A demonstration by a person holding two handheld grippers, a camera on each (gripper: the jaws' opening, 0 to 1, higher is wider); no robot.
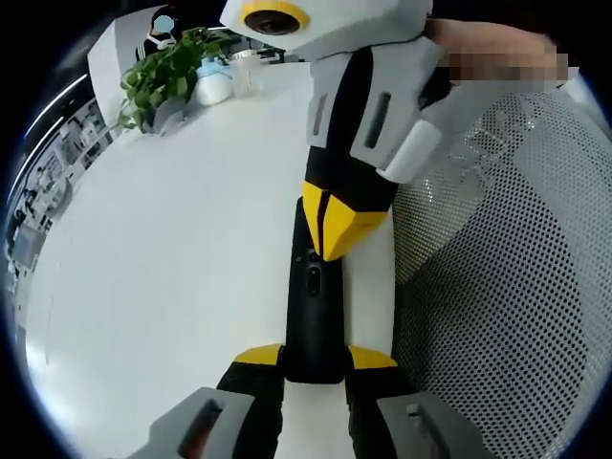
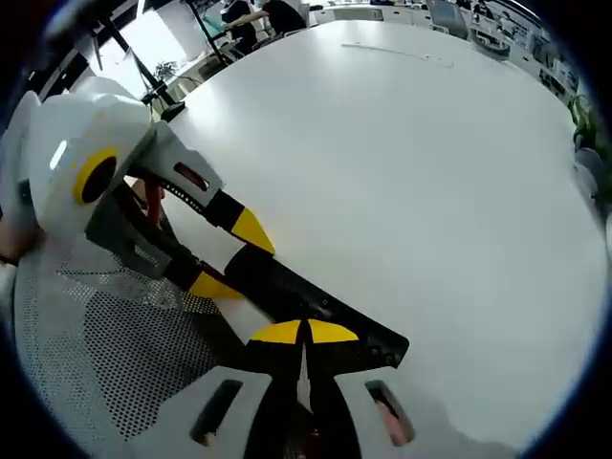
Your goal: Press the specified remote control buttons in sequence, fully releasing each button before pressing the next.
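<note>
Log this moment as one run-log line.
left hand-held gripper: shut on remote | right hand-held gripper: shut, tips on remote | surface: white table

A leafy green potted plant (image 1: pixel 167 78) is sitting at the far edge of the white table (image 1: pixel 172 249), a pale blue-capped bottle (image 1: pixel 212 84) standing just beside it. A mesh chair back (image 1: pixel 507 277) is curving alongside the table.
</note>
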